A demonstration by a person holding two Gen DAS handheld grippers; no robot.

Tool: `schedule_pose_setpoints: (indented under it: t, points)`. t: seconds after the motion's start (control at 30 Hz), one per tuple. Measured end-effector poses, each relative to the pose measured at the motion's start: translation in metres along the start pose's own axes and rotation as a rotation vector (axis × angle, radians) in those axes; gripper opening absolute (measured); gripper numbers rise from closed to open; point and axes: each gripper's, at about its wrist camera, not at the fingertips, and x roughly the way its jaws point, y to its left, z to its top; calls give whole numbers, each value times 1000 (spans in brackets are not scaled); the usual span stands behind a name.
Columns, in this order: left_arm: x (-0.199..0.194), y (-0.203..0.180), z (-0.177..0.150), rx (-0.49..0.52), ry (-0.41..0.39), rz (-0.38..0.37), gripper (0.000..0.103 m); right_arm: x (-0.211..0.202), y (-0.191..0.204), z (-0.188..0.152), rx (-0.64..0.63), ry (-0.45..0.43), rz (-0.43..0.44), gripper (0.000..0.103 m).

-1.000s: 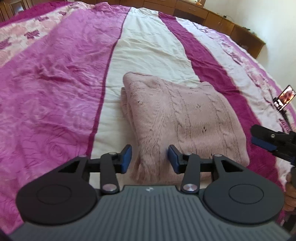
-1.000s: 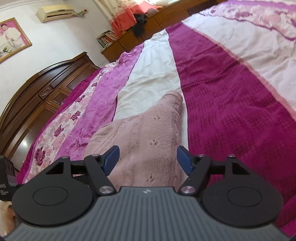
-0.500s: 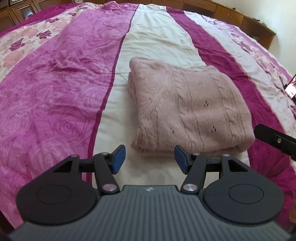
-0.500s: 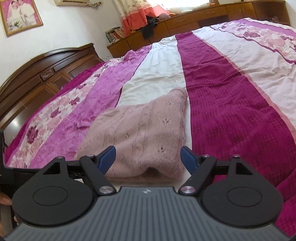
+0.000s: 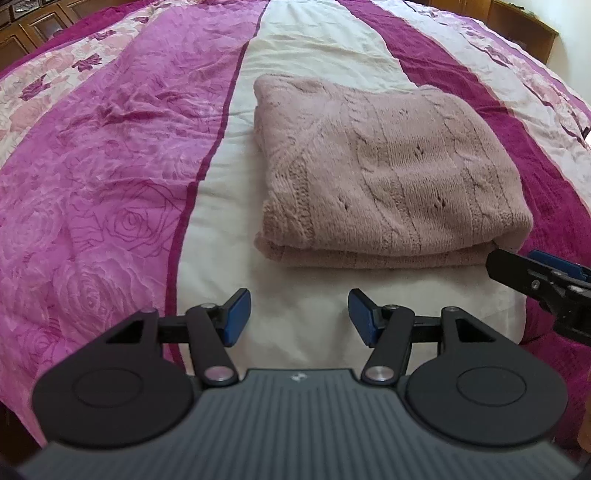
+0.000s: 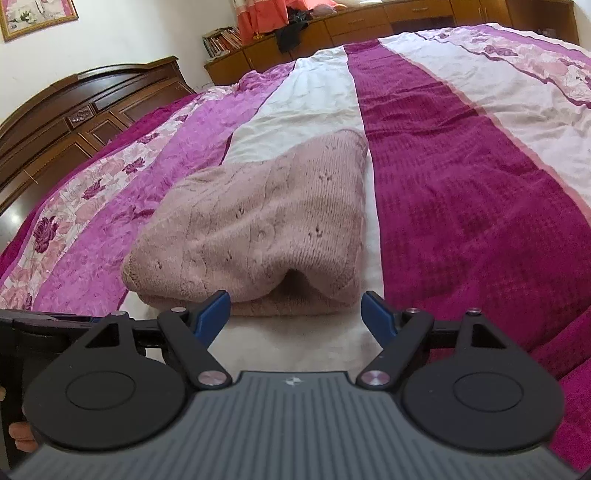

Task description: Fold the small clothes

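Observation:
A pale pink cable-knit sweater (image 5: 388,173) lies folded into a neat rectangle on the white stripe of the bedspread. My left gripper (image 5: 297,318) hovers open just short of its near edge, nothing between the blue pads. The right gripper's fingers (image 5: 546,278) show at the right edge of the left wrist view, near the sweater's right corner. In the right wrist view the same sweater (image 6: 258,225) sits straight ahead, its near fold slightly gaping, and my right gripper (image 6: 295,317) is open and empty in front of it. The left gripper's black arm (image 6: 44,321) juts in at the left.
The bedspread (image 5: 110,155) has magenta, pink floral and white stripes. A dark wooden headboard (image 6: 85,110) stands at the left, low wooden cabinets (image 6: 332,33) with books and clothes at the back wall. The bed's near edge lies just under both grippers.
Both grippers have pulled back from the sweater toward the bed's near edge. The left gripper's fingers, earlier astride the near fold, now stand clear of it and wider apart.

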Motion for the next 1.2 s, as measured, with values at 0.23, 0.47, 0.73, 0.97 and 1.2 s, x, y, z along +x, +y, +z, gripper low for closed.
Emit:
schedule_pose_setpoints:
  t: [0.23,0.47,0.73,0.97,1.2]
  points:
    - [3,-4,-1,11,9,15,60,6,-1,-2,3,19,-4,83]
    - [5,-7,0,19,9,17,60,9,-3,-1,7,25,-1,84]
    - [5,-8,0,24,12,19,60,9,-3,-2,8,25,1,84]
    - [6,-9,-1,31,11,21,60,8,-2,-2,8,27,4,84]
    - [6,-9,-1,30,12,21,60,8,-2,-2,7,27,4,84]
